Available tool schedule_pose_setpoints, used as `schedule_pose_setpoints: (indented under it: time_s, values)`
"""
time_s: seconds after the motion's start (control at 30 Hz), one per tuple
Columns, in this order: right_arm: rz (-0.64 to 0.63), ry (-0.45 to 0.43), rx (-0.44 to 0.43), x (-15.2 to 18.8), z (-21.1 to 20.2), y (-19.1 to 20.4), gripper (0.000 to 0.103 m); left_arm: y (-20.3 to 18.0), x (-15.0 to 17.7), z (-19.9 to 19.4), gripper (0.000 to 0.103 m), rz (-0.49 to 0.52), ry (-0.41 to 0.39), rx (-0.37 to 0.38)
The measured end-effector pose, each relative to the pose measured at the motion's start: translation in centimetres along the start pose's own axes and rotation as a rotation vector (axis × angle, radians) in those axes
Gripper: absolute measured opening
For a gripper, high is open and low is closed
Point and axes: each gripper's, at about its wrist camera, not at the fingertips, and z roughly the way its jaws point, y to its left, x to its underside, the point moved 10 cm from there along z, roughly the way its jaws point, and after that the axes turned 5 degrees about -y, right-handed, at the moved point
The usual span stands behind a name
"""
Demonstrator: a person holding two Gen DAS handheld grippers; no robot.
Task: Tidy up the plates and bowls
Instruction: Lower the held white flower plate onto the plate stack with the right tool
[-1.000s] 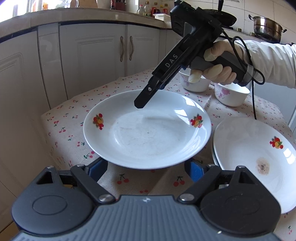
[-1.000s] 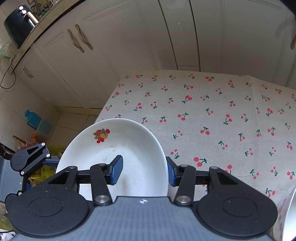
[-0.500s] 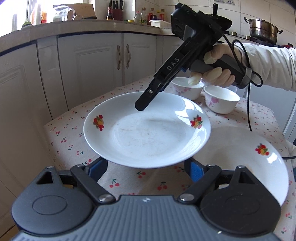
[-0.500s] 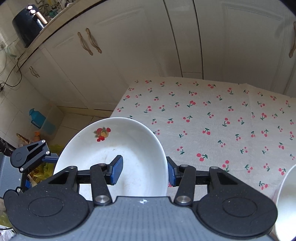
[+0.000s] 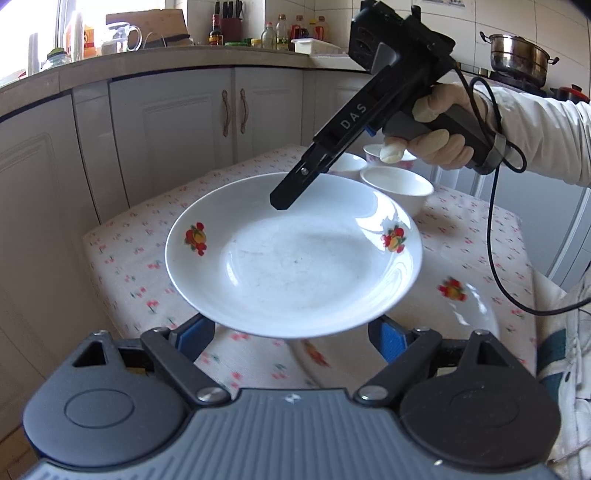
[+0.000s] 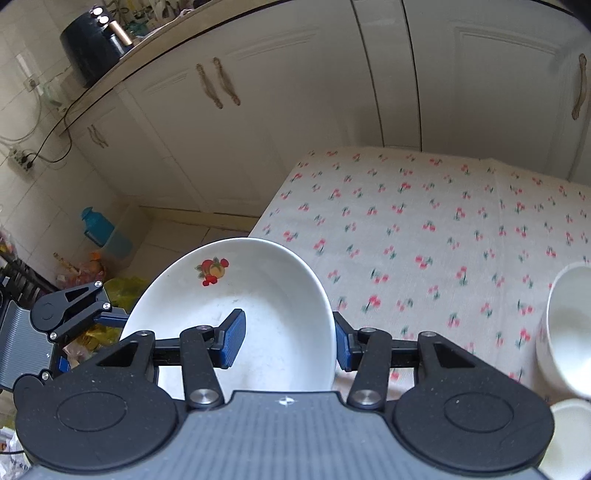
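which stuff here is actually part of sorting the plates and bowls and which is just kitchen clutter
Part of the job:
- lifted plate, gripped at its rim by the right gripper
- left gripper, its jaws spread under the plate's near edge
- second plate on the table
- white bowls

Just lying about:
- steel pot
- bottles on the counter
- black appliance
- blue jug on the floor

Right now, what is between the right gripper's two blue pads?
The rim of the white plate. The right wrist view shows the right gripper clamped on it, one side inside the plate and the other outside.
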Motion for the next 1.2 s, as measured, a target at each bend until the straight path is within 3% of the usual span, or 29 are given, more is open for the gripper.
schedule_pose_setpoints:
  time_s: [0.77, 1.2]
  values:
    - [0.033, -0.026, -0.009, 8.3, -4.6, 1.7, 0.056, -7.6, 2.6, -2.1, 0.09, -0.069, 0.025, 0.019]
    - [0.091, -0.054, 0.01, 10.4, -4.2, 0.9, 0.056, -8.3, 3.5, -1.8, 0.09, -0.068, 0.059, 0.019]
